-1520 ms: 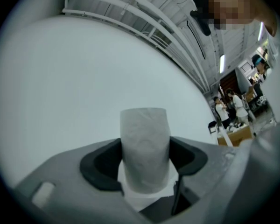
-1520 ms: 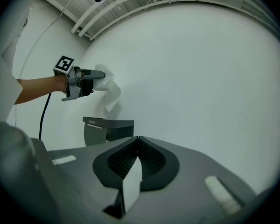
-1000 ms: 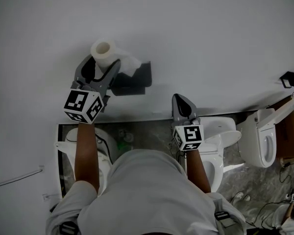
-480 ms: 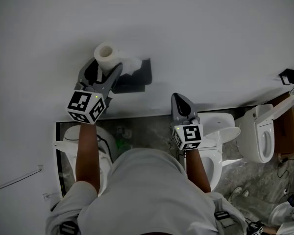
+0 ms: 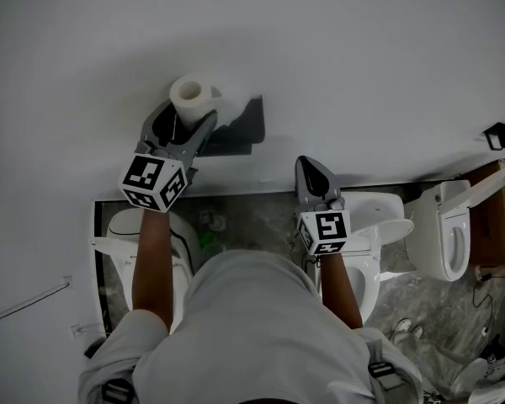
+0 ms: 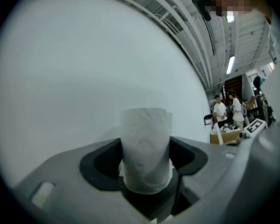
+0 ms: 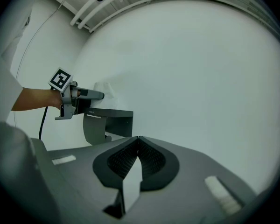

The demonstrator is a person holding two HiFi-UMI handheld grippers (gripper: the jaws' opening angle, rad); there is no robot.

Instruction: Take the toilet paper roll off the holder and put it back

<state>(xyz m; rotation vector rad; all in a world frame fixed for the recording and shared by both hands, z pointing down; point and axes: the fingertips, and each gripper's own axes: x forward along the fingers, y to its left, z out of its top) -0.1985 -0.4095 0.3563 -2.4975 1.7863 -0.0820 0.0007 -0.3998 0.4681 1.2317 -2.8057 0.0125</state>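
The white toilet paper roll (image 5: 190, 96) is clamped between the jaws of my left gripper (image 5: 187, 114), held up in front of the white wall just left of the dark grey holder (image 5: 239, 130). In the left gripper view the roll (image 6: 146, 146) stands upright between both dark pads and fills the gap. My right gripper (image 5: 313, 175) hangs lower and to the right, shut with nothing in it. In the right gripper view the ribbed pads (image 7: 151, 158) meet, and the holder (image 7: 107, 125) with the left gripper (image 7: 79, 97) beside it shows at the left.
A plain white wall (image 5: 379, 66) fills the upper view. Below it stand several white toilets (image 5: 451, 242) on a stone-patterned floor (image 5: 252, 225). A black bracket (image 5: 500, 135) sticks out at the far right. People (image 6: 227, 112) stand far off in the left gripper view.
My left gripper has carried the roll a little up and to the right, closer to the holder. The right gripper has hardly moved.
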